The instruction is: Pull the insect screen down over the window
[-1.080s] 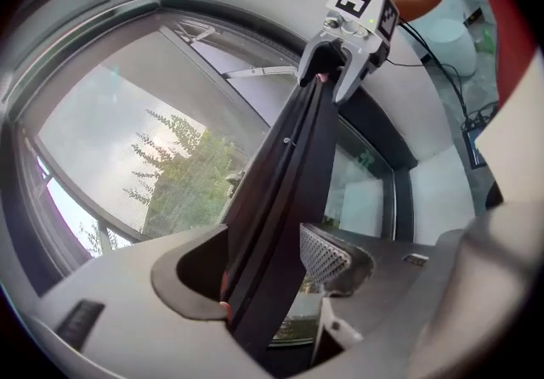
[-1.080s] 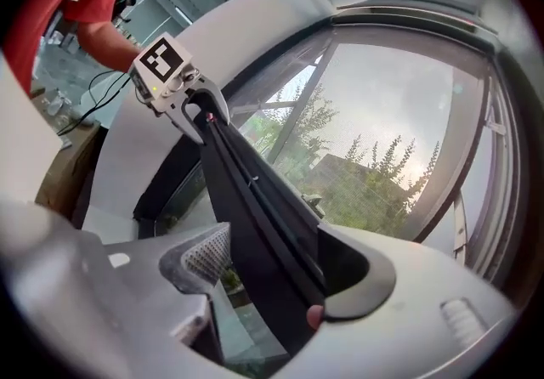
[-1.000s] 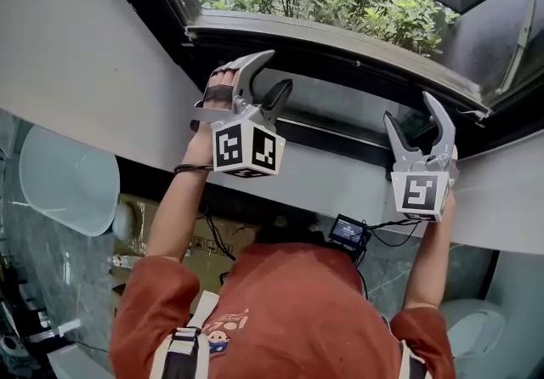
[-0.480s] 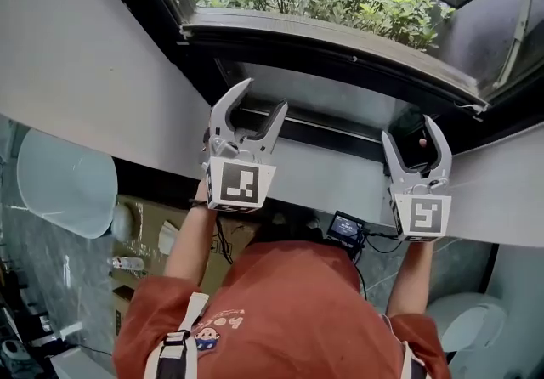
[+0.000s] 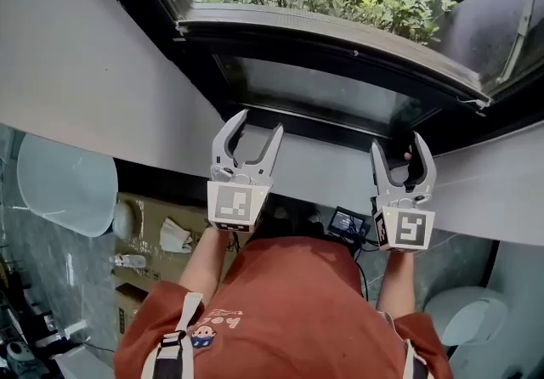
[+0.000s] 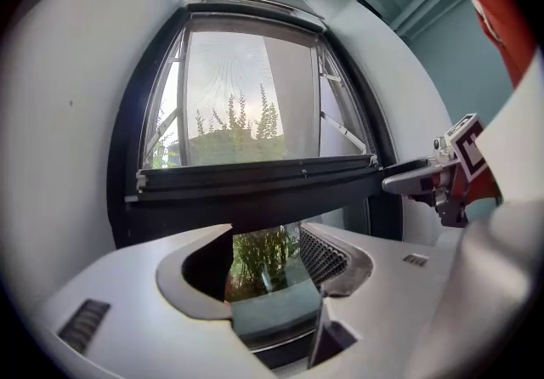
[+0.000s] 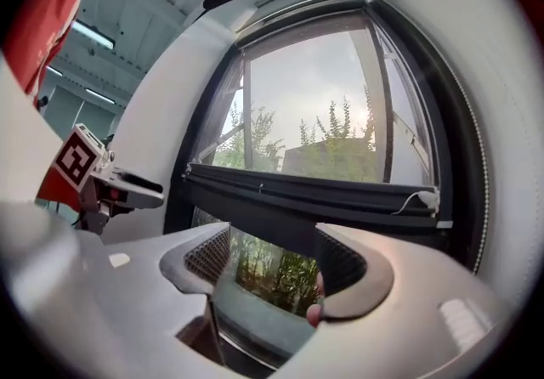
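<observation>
Left gripper (image 5: pixel 259 122) is now lower, at mid-left of frame, with its tips just under the screen bar (image 5: pixel 323 124) rather than up over the window frame. It has squared up: its marker cube (image 5: pixel 236 206) faces the camera flat, no longer tilted. Right gripper (image 5: pixel 398 144) has dropped too and slid left, toward lower right of centre, with its tips now at the bar's lower edge. Left forearm (image 5: pixel 208 254) shows shorter, pulled in. Red shirt (image 5: pixel 289 309) fills more of the frame bottom.

The left hand-held gripper (image 5: pixel 259 124) and right hand-held gripper (image 5: pixel 398 146) sit side by side before the sill (image 5: pixel 323 166). The screen bar (image 5: pixel 340 127) crosses the window (image 5: pixel 323 33) beyond them.
</observation>
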Available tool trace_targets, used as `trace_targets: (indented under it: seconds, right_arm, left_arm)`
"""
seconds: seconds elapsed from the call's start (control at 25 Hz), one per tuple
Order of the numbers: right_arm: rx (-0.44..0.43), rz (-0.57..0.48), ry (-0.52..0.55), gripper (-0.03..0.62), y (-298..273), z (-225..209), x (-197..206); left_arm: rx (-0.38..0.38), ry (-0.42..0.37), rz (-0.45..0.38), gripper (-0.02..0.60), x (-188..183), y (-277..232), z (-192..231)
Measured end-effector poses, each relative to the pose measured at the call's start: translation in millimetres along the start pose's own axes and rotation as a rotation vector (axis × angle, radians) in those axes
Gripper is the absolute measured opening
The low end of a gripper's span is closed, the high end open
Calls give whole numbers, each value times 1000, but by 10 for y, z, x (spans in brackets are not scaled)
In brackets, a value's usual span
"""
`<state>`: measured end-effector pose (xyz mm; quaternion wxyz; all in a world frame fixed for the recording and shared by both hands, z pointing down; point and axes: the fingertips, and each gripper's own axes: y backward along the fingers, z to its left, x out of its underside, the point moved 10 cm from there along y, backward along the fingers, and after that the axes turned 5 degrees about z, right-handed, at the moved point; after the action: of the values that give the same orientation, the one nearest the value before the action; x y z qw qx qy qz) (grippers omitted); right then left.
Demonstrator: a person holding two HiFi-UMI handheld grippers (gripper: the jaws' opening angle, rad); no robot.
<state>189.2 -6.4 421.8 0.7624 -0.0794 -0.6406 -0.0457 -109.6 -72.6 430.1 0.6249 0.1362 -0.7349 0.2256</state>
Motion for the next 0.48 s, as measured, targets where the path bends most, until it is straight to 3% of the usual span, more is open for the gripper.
trace_targets:
  seconds: [0.2, 0.48]
  right_arm:
    - [117, -88, -64, 322, 113, 63, 57]
    - [93, -57, -92, 285, 138, 122, 146]
  left_arm:
    - [38, 22, -2, 245, 78, 52, -148]
    - [41, 23, 7, 232, 130, 6, -288]
